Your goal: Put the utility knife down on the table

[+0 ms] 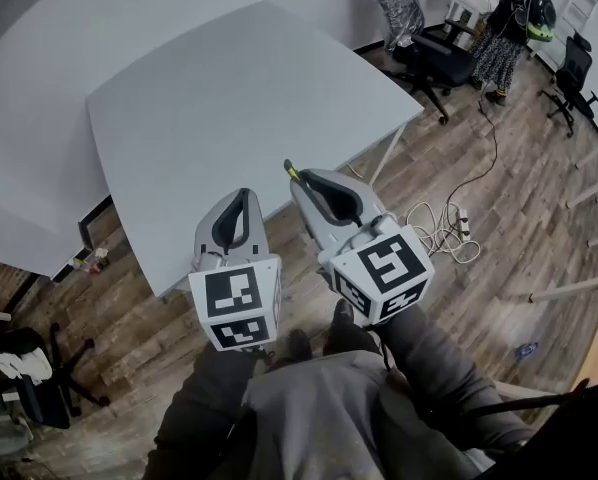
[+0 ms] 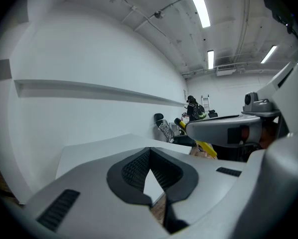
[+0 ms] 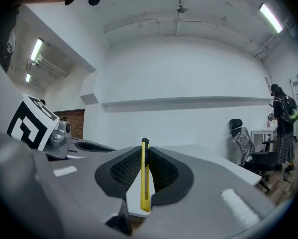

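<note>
My right gripper [image 3: 145, 156] pinches the yellow utility knife [image 3: 145, 183] tight, up by the near edge of the table [image 1: 229, 98]. My left gripper [image 2: 150, 158] is closed on nothing. I should go low over the table, lay the knife flat, then let go gently.

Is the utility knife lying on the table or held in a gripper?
Held: the right gripper is closed on the yellow utility knife, which stands on edge between its jaws, off the table.
</note>
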